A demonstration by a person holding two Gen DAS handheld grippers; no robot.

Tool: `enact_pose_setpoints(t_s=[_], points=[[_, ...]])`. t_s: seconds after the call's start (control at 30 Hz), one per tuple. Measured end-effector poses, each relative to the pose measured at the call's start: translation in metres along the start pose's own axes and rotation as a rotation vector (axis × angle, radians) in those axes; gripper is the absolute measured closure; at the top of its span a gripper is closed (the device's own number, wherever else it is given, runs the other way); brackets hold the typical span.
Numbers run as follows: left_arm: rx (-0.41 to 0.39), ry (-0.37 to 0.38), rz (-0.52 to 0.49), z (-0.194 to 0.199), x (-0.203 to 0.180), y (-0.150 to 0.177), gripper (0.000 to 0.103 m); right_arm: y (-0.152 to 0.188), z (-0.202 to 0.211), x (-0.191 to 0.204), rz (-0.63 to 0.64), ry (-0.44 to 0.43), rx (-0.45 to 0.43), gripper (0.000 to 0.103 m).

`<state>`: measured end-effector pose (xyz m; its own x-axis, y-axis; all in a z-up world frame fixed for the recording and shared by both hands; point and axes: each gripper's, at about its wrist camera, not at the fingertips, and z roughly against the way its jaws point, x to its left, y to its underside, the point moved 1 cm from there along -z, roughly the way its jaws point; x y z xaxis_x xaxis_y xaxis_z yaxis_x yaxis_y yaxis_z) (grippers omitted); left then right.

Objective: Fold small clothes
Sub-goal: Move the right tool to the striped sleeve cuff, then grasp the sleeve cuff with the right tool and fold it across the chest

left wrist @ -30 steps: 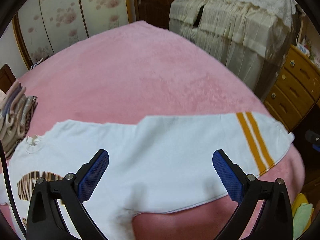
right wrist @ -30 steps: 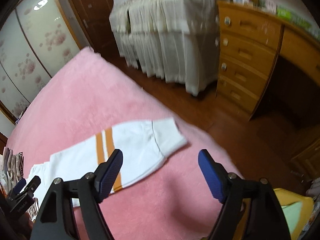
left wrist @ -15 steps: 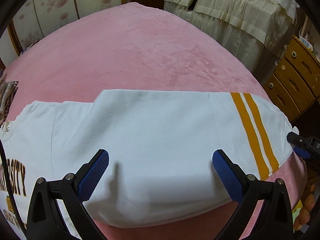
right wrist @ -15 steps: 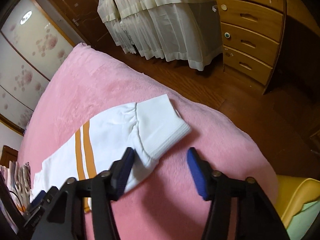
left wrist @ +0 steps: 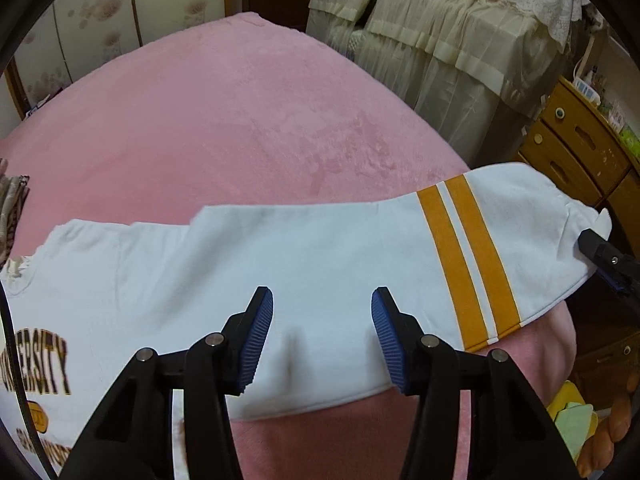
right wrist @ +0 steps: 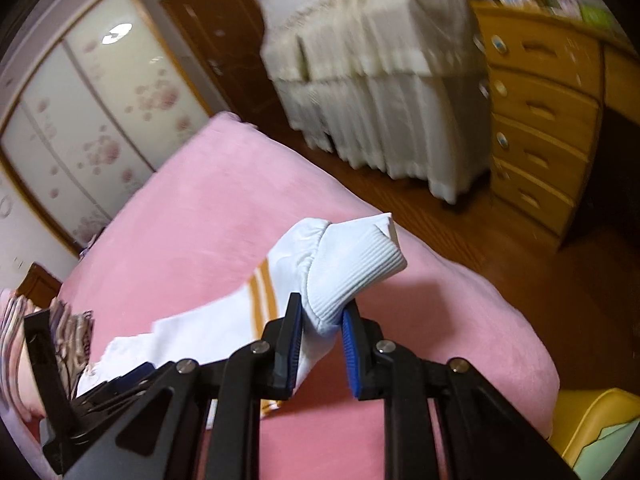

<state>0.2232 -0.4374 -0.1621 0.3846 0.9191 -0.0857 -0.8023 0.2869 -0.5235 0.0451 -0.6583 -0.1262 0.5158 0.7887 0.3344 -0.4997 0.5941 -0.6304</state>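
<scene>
Your right gripper (right wrist: 320, 330) has just been closing and pinches the white sweatshirt's (left wrist: 320, 264) cuff (right wrist: 352, 268) near the pink bed's (left wrist: 240, 128) edge. Your left gripper (left wrist: 322, 322) has just been closing too; it is half open over the sleeve, gripping nothing.

white cotton-knit sweatshirt (left wrist: 320, 264): matt, soft; ribbed cuff (right wrist: 352, 264)
pink bed blanket (left wrist: 240, 120): plush fleece, matt
yellow wooden drawer chest (right wrist: 540, 128): smooth, slight sheen
blue gripper pads (left wrist: 256, 336): ridged rubbery plastic
brown floor (right wrist: 460, 240): glossy wood
</scene>
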Motion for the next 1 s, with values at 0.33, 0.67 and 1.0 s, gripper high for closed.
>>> enact_pose_setpoints(t_s=[0.33,0.67,1.0], points=[[-0.08,-0.003,0.059,0.084,0.041,0.008,0.053,0.004,0.06,0.11,0.196,-0.169,-0.076,0.084],[-0.148,-0.093,0.2,0.136,0.161,0.05,0.029,0.055,0.038,0.219,0.372,-0.275,-0.031,0.084],[-0.07,-0.118,0.432,0.112,0.268,0.107,0.029,0.148,-0.044,0.29,0.522,-0.275,0.145,0.084]])
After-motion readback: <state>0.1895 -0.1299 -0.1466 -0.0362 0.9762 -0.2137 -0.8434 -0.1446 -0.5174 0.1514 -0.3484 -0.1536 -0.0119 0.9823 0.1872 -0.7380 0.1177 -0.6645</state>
